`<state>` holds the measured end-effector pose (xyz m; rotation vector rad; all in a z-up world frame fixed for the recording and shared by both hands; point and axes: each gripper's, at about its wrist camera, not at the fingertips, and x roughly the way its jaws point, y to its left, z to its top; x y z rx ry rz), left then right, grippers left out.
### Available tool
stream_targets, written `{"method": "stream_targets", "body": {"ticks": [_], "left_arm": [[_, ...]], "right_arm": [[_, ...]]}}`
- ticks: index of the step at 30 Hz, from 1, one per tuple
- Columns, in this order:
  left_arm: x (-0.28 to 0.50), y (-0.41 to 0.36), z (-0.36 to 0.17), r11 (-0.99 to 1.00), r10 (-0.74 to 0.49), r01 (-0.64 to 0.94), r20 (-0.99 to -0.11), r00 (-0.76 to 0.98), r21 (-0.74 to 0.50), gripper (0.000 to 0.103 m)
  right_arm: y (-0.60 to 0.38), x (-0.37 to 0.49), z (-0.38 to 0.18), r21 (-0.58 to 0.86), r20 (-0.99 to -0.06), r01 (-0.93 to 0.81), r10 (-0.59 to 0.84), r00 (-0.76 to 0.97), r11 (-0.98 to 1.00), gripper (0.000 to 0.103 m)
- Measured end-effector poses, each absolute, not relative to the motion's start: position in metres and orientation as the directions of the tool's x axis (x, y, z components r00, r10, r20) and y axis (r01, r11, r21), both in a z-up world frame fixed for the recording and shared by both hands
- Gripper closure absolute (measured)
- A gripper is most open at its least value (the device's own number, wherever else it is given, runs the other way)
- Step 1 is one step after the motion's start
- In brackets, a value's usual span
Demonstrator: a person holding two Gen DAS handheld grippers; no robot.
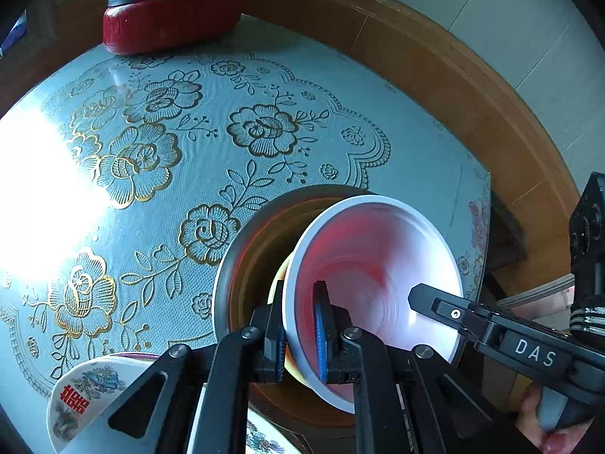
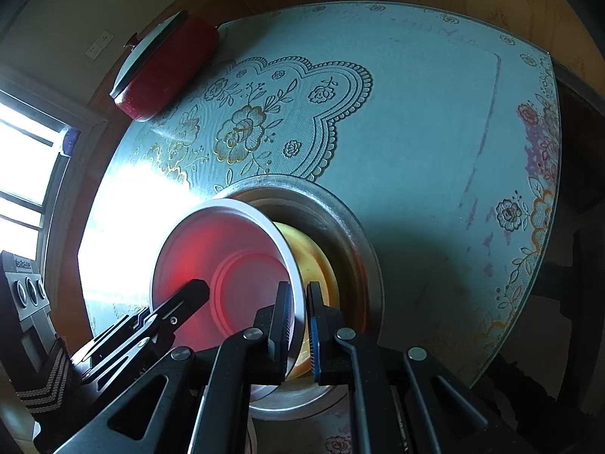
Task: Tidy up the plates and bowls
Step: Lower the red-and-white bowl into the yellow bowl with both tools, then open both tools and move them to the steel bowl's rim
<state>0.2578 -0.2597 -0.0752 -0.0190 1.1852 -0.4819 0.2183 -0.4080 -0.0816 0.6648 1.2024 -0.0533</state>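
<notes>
A white bowl (image 1: 378, 249) (image 2: 227, 265), glowing red inside, is held tilted over a metal basin (image 1: 223, 265) (image 2: 340, 219). A yellow bowl (image 2: 321, 261) (image 1: 278, 280) lies in that basin. My left gripper (image 1: 300, 336) is shut on the white bowl's rim, one finger inside and one outside. My right gripper (image 2: 298, 321) is shut on the opposite side of the same rim. Each wrist view also shows the other gripper reaching into the bowl: the right gripper (image 1: 427, 302) and the left gripper (image 2: 189, 295).
A red pot with a lid (image 1: 170, 19) (image 2: 166, 72) stands at the far side of the flowered tablecloth (image 1: 264, 132). A decorated bowl with red characters (image 1: 83, 393) sits near my left gripper. The table's wooden edge (image 1: 453, 87) curves on the right.
</notes>
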Motion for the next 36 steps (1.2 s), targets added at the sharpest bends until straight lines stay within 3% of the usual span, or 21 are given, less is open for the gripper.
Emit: {"method": "stream_targets", "body": {"ticks": [21, 24, 26, 36], "left_arm": [[0.262, -0.255, -0.073, 0.908, -0.358, 0.328, -0.887, 0.291, -0.260, 0.090], [0.262, -0.254, -0.071, 0.911, -0.358, 0.320, -0.884, 0.300, -0.261, 0.089], [0.262, -0.255, -0.070, 0.912, -0.357, 0.319, -0.882, 0.307, -0.258, 0.088], [0.262, -0.253, -0.068, 0.916, -0.358, 0.301, -0.879, 0.315, -0.265, 0.084]], "right_arm": [[-0.405, 0.219, -0.087, 0.423, -0.883, 0.379, 0.281, 0.375, 0.823, 0.095], [-0.404, 0.220, -0.085, 0.424, -0.881, 0.370, 0.283, 0.379, 0.826, 0.093], [-0.404, 0.221, -0.081, 0.429, -0.875, 0.356, 0.284, 0.392, 0.830, 0.081], [-0.401, 0.224, -0.074, 0.420, -0.874, 0.344, 0.273, 0.402, 0.840, 0.079]]}}
